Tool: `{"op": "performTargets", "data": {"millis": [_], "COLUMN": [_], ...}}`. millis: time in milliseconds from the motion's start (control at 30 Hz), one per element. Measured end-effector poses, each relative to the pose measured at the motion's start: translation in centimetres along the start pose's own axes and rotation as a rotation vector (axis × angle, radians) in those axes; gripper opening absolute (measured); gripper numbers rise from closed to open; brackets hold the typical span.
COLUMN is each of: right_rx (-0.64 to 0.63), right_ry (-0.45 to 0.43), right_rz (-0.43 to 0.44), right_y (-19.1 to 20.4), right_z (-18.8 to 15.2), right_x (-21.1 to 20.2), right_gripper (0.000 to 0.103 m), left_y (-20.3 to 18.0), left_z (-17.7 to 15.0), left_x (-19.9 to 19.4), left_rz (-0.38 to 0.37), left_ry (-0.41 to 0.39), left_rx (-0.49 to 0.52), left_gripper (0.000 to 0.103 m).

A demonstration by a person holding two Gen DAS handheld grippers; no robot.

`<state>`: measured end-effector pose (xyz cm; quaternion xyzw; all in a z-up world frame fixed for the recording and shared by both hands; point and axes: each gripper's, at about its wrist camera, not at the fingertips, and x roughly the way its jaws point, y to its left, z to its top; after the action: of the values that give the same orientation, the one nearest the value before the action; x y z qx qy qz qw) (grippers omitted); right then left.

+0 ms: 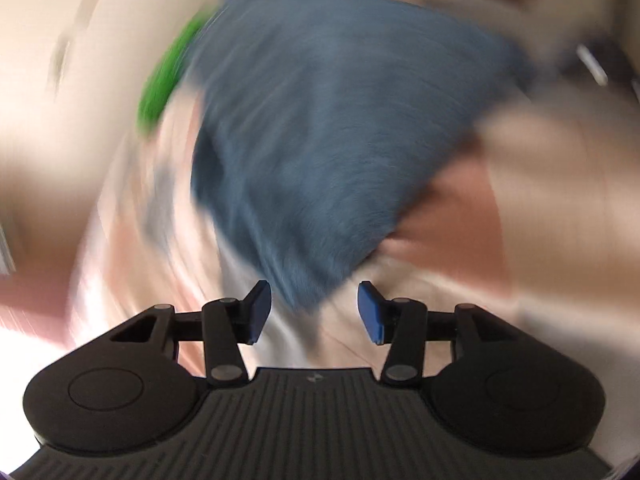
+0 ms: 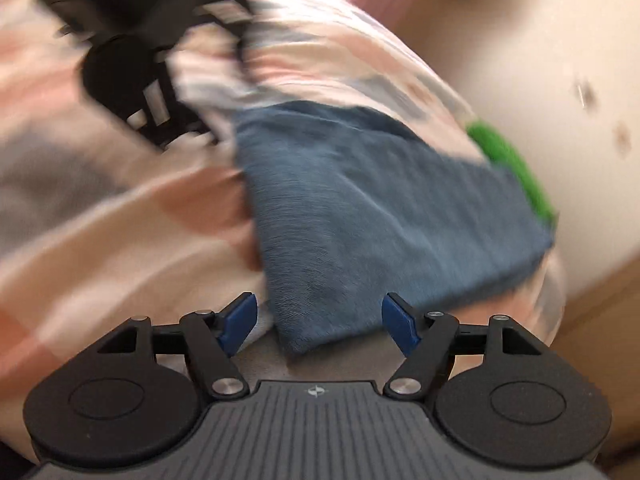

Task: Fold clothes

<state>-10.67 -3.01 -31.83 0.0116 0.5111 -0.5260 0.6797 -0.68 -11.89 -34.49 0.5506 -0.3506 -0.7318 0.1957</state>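
Left gripper (image 1: 314, 312): jaws wide apart, empty, above a corner of the blue garment (image 1: 320, 128). Garment lies flat on the pink-and-white patterned bedcover (image 1: 460, 216), a green item (image 1: 168, 80) at its far edge. Right gripper (image 2: 318, 326): jaws wide, empty, at the garment's near corner. Both views blurred.

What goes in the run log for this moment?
left gripper: open, empty | right gripper: open, empty | blue cloth: folded on checked bedding | green item: beside cloth | views motion-blurred
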Motion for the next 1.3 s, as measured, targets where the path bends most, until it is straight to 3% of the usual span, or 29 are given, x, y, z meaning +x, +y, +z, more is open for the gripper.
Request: {"op": "performTargets", "data": {"millis": [67, 167, 367, 467, 533, 600, 667, 700, 800, 967, 1133, 1300], "right_rx": [-0.108, -0.184, -0.174, -0.204, -0.219, -0.203, -0.174, -0.157, -0.03, 0.262, 0.515, 0.608], "right_ry": [-0.005, 0.011, 0.037, 0.021, 0.012, 0.008, 0.011, 0.013, 0.02, 0.011, 0.024, -0.024], "right_rz": [-0.052, -0.125, -0.223, -0.24, -0.232, -0.196, -0.138, -0.108, 0.033, 0.357, 0.651, 0.828], "right_y": [1.7, 3.2, 2.9, 3.1, 3.1, 2.6, 1.7, 1.1, -2.5, -12.2, -21.8, -32.1], "right_z": [-0.2, -0.5, 0.1, 0.2, 0.1, 0.0, 0.2, 0.3, 0.9, 1.7, 0.7, 0.3], "right_x": [1.0, 2.4, 4.8, 6.0, 6.3, 6.2, 5.5, 5.2, 3.7, 2.3, 3.3, 6.1], "right_gripper": [0.071, 0.072, 0.072, 0.071, 0.068, 0.056, 0.049, 0.044, 0.027, 0.019, 0.018, 0.016], "left_y": [-2.0, -3.5, -3.0, -3.7, -3.9, -3.9, -3.2, -2.4, 1.8, 11.1, 15.8, 22.1], "left_z": [-0.9, -2.4, -3.5, -4.0, -4.0, -3.9, -3.1, -2.5, -0.9, 1.6, 4.0, 8.6], "left_x": [0.5, 1.3, 3.9, 4.9, 5.2, 5.4, 5.1, 4.9, 3.9, 2.1, 1.2, 3.2], "left_rz": [0.051, 0.106, 0.165, 0.198, 0.222, 0.244, 0.229, 0.189, 0.007, -0.213, -0.293, -0.275], "left_ry": [-0.095, -0.199, -0.272, -0.316, -0.318, -0.306, -0.268, -0.25, -0.227, -0.238, -0.208, -0.154], "left_rx": [0.184, 0.341, 0.42, 0.473, 0.482, 0.478, 0.443, 0.408, 0.278, 0.095, -0.065, -0.235], "left_gripper": [0.044, 0.044, 0.044, 0.035, 0.034, 0.034, 0.033, 0.028, 0.021, 0.015, 0.014, 0.014]}}
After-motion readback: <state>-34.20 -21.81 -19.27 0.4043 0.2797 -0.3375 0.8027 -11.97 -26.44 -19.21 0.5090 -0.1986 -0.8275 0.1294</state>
